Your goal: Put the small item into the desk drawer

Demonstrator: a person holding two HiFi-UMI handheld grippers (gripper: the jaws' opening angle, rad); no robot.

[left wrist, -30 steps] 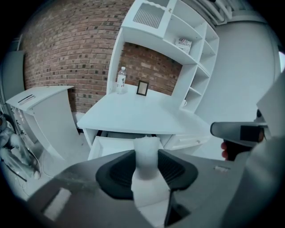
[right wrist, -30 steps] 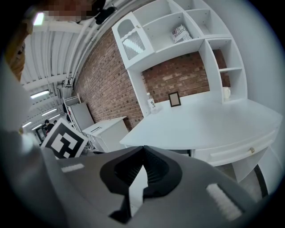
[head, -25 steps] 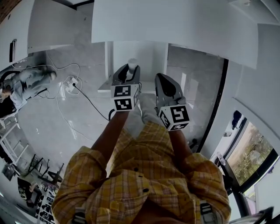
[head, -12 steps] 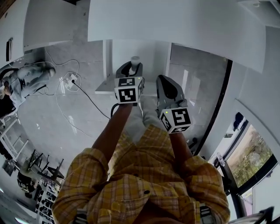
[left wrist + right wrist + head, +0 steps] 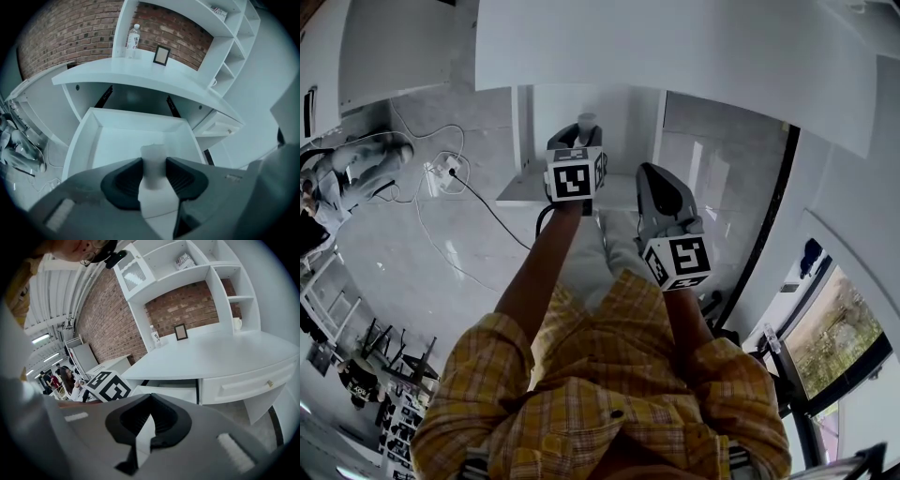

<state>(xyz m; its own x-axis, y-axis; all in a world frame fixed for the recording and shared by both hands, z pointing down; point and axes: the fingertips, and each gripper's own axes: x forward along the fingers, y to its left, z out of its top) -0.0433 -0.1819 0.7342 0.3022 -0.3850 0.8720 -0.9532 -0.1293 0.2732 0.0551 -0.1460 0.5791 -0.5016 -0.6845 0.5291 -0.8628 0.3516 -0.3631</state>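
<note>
Left gripper [image 5: 153,163]: jaws part-open and clamped on the item [image 5: 153,153], a small pale cylinder standing upright between the pads, its top poking past the tips. The item sits over the open drawer [image 5: 86,140], roughly mid-width and towards its front edge. It looks clear of the drawer floor, but I can't tell the gap. The drawer is pulled out from under the desk [image 5: 140,77], below the middle of the desk's front edge, and the floor of it that I can see is bare white. Right gripper [image 5: 150,401]: jaws closed tip to tip, nothing held; the pale sliver between the pads is just background. In the head view it hangs just right of the left gripper and a bit further back from the desk, near the drawer's front right corner and not over the drawer. Its own view looks across the desk's front edge, with the left gripper's cube [image 5: 108,387] at lower left. A bottle [image 5: 133,36] and a small frame [image 5: 161,55] stand side by side at the back of the desk, against the brick wall. A second drawer [image 5: 243,384], shut, sits under the desk's right end.
</note>
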